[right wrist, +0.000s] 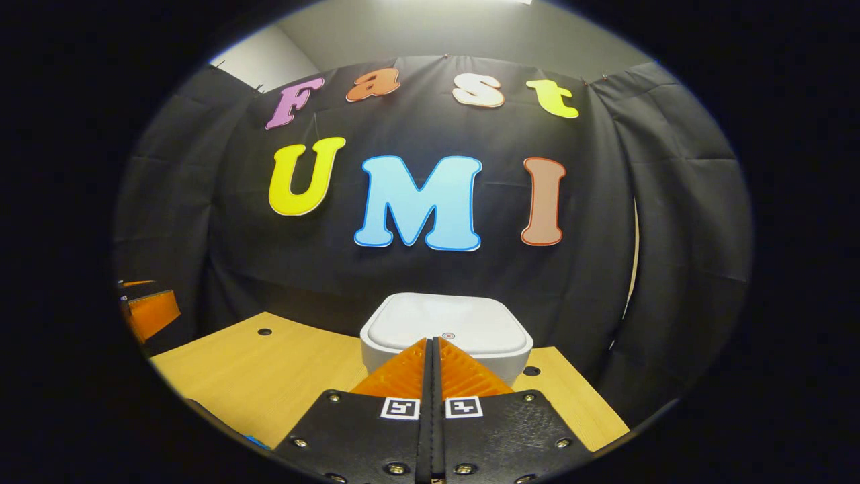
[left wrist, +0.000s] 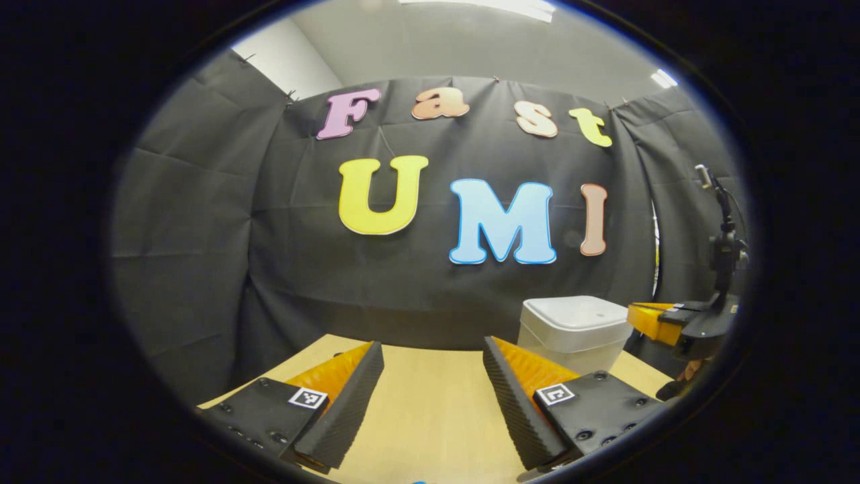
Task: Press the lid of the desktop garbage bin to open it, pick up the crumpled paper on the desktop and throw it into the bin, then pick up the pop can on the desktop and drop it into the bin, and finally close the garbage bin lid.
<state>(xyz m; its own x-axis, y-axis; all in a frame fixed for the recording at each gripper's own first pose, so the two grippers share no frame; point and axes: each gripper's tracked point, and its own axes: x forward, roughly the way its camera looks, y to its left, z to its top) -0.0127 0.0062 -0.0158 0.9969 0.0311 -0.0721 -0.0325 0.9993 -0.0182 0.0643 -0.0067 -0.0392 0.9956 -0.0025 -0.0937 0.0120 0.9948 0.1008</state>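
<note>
— Nearest the lens in the right gripper view, the right gripper (right wrist: 433,346) has its fingers pressed together with nothing between them, tips at the near edge of the garbage bin (right wrist: 447,336) lid.

— Is the lid up?

— No, it lies flat and closed; the bin stands on the wooden tabletop (right wrist: 269,376) by the black cloth wall.

— And the other one?

— In the left gripper view, the left gripper (left wrist: 433,359) has its fingers spread apart over bare tabletop (left wrist: 430,410), empty. That bin (left wrist: 571,329) sits just beyond its right finger, with the right gripper (left wrist: 655,321) at the bin's far side.
</note>
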